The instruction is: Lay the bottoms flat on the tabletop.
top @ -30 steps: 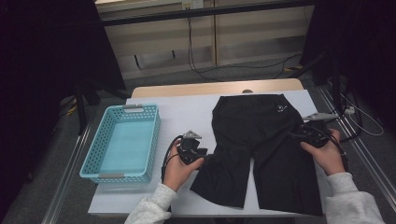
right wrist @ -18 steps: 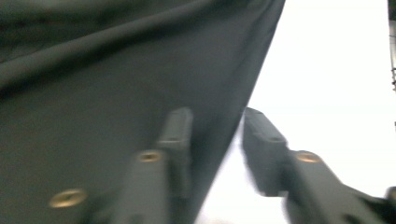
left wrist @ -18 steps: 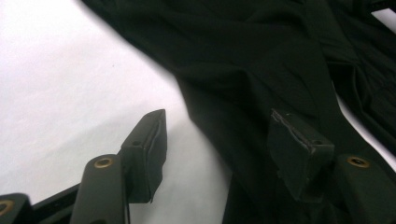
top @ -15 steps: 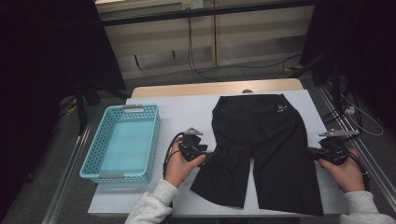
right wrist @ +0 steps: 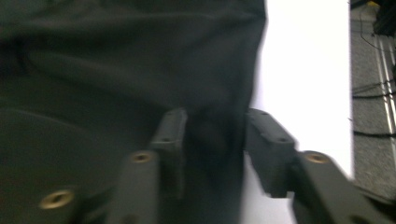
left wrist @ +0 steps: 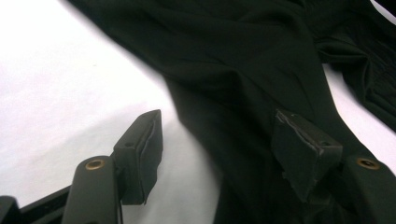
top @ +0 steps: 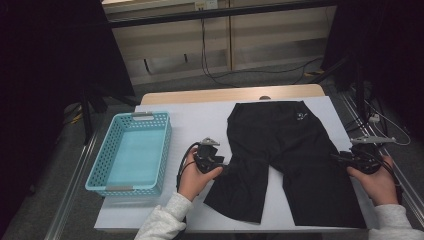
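Black shorts point(top: 280, 150) lie flat on the white table cover point(top: 200, 125), waistband at the far side. My left gripper point(top: 225, 166) is at the outer edge of the left leg. In the left gripper view the left gripper point(left wrist: 217, 116) is open and has just been widening, one jaw over the white cover, the other over the shorts point(left wrist: 224, 60). My right gripper point(top: 337, 158) is at the right leg's outer edge. In the blurred right gripper view the right gripper point(right wrist: 215, 116) has just opened, with the edge of the shorts point(right wrist: 116, 60) loose between the jaws.
A light blue plastic basket point(top: 100, 175) stands on the left part of the table. A wooden table edge point(top: 200, 95) runs along the far side. Metal rails point(top: 410, 185) flank the table, and cables point(top: 220, 75) lie on the floor beyond.
My right hand has moved toward the table's right edge and nearer to the person, along the shorts' right side. The left hand has stayed put.
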{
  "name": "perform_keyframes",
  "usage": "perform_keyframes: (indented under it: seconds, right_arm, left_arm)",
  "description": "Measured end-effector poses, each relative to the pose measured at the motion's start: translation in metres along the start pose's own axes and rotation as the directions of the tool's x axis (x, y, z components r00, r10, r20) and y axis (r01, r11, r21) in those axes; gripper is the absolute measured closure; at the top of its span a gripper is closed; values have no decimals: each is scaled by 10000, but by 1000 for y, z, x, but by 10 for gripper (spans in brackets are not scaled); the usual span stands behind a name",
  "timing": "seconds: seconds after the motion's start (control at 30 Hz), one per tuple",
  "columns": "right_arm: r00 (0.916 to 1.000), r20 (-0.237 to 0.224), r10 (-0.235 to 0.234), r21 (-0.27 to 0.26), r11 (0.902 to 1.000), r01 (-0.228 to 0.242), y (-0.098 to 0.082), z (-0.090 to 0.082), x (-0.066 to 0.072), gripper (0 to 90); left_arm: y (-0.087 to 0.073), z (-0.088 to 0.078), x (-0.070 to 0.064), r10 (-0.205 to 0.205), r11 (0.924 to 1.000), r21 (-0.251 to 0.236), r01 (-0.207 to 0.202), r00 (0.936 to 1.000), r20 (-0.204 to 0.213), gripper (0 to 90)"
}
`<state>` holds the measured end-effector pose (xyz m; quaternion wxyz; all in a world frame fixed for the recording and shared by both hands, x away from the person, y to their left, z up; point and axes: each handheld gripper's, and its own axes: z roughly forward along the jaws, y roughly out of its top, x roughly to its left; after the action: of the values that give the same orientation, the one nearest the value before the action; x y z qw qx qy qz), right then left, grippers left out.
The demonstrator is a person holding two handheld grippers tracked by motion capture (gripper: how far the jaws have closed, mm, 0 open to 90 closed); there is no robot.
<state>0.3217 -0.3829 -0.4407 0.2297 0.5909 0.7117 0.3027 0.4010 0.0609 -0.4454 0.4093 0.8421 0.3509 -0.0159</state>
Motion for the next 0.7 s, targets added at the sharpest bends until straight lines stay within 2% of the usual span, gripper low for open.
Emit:
perform_keyframes:
  seconds: [0.1, 0.23, 0.43, 0.53, 0.63, 0.7]
  right_arm:
    - [9990, -287, -342, -127, 9993, 339, 5, 2, 13, 473]
    - [9947, -773, -685, -261, 9974, 666, 11, 7, 32, 400]
    - [9835, -1249, -1309, -268, 9913, 1286, 18, 16, 61, 361]
    - [9770, -1485, -1528, -332, 9882, 1495, 20, 17, 73, 355]
    - [9709, -1631, -1753, -521, 9842, 1690, 23, 17, 84, 352]
    - [9659, -1752, -1908, -600, 9813, 1830, 24, 18, 92, 351]
  left_arm:
    - [0, 0, -2, 92, 10000, -13, -92, 9999, 90, 384]
    - [0, -2, -3, 191, 9998, -103, -191, 9998, 3, 434]
    - [-2, 3, -11, 384, 9993, 39, -385, 9991, 202, 518]
    - [-4, 6, -13, 439, 9990, 125, -440, 9990, 101, 563]
    - [-8, 12, -14, 498, 9976, 478, -499, 9988, 45, 646]
    - [-8, 12, -14, 445, 9978, 482, -446, 9990, 18, 709]
